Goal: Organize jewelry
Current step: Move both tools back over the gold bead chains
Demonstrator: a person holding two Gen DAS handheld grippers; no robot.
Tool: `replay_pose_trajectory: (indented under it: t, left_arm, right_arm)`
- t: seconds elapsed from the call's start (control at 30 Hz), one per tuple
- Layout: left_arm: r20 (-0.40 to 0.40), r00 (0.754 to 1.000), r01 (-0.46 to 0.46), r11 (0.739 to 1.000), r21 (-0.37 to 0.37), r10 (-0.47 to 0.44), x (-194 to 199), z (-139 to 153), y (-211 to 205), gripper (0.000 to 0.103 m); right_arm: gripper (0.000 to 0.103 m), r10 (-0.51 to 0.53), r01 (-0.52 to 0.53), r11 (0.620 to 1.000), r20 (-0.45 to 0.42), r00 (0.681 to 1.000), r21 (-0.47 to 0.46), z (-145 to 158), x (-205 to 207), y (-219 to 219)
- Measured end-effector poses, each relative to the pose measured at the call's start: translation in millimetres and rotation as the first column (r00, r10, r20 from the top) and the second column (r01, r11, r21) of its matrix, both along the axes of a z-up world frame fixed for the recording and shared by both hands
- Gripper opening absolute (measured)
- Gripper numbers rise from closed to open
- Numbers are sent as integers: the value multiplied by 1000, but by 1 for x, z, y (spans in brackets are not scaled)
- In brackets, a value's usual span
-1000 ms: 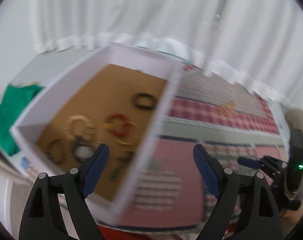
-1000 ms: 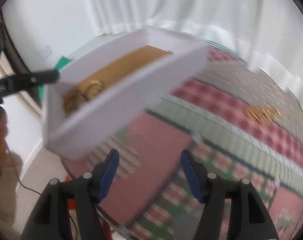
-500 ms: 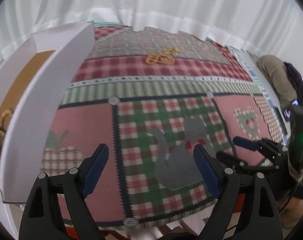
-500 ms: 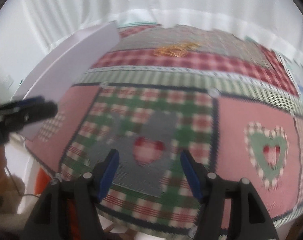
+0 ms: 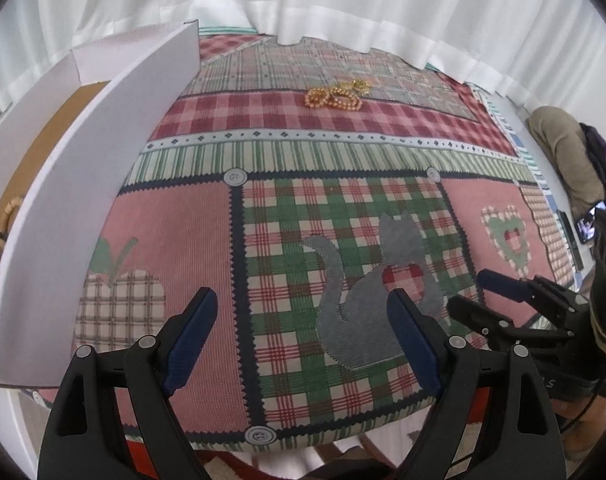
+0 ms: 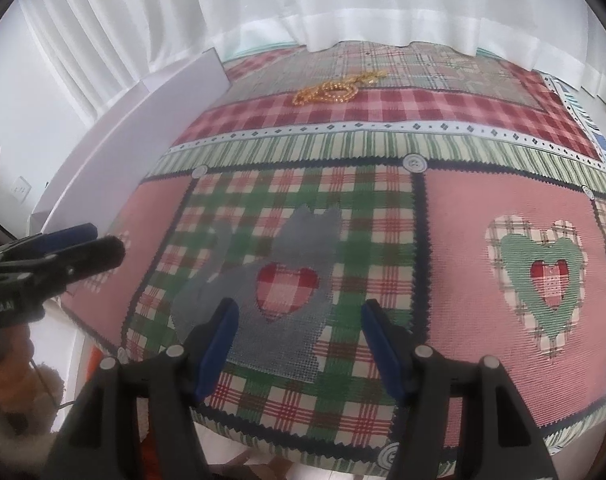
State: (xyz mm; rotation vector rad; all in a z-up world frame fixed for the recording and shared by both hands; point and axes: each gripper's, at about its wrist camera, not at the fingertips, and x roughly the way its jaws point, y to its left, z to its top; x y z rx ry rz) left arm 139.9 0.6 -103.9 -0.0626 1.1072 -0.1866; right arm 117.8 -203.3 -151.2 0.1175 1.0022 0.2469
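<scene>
While both claws hang spread and empty, the gold beaded chain necklace (image 5: 337, 96) (image 6: 327, 92) lies coiled far ahead of them on the red-check band of the patchwork quilted desk cover (image 5: 343, 216) (image 6: 383, 216). Left claw (image 5: 303, 340) and right claw (image 6: 299, 340) sit over the grey cat patch, near each other. White-walled cardboard box (image 5: 83, 184) (image 6: 135, 148) stands left of both; bangles inside, partly hidden.
</scene>
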Motion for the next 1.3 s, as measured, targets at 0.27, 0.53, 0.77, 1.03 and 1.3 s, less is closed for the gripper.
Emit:
replay_pose_trajectory:
  t: [0.27, 0.53, 0.77, 1.03, 1.3]
  left_arm:
    - [-23, 1000, -8, 1000, 0, 8, 1, -8, 3, 87]
    - [-30, 999, -11, 1000, 5, 12, 4, -11, 3, 87]
    - [-46, 999, -9, 1000, 9, 10, 9, -15, 1, 87]
    - [-60, 998, -3, 1000, -4, 3, 20, -19, 0, 87]
    - [-77, 996, 39, 999, 10, -38, 53, -20, -7, 87]
  right_arm:
    - [65, 15, -15, 1000, -7, 1000, 6, -1, 2, 2]
    - [65, 26, -25, 1000, -17, 1000, 8, -3, 5, 4]
    - [65, 43, -43, 999, -30, 999, 13, -2, 6, 6]
    - [65, 56, -54, 998, -46, 997, 30, -1, 11, 4]
    - [65, 34, -27, 997, -84, 996, 79, -6, 19, -5]
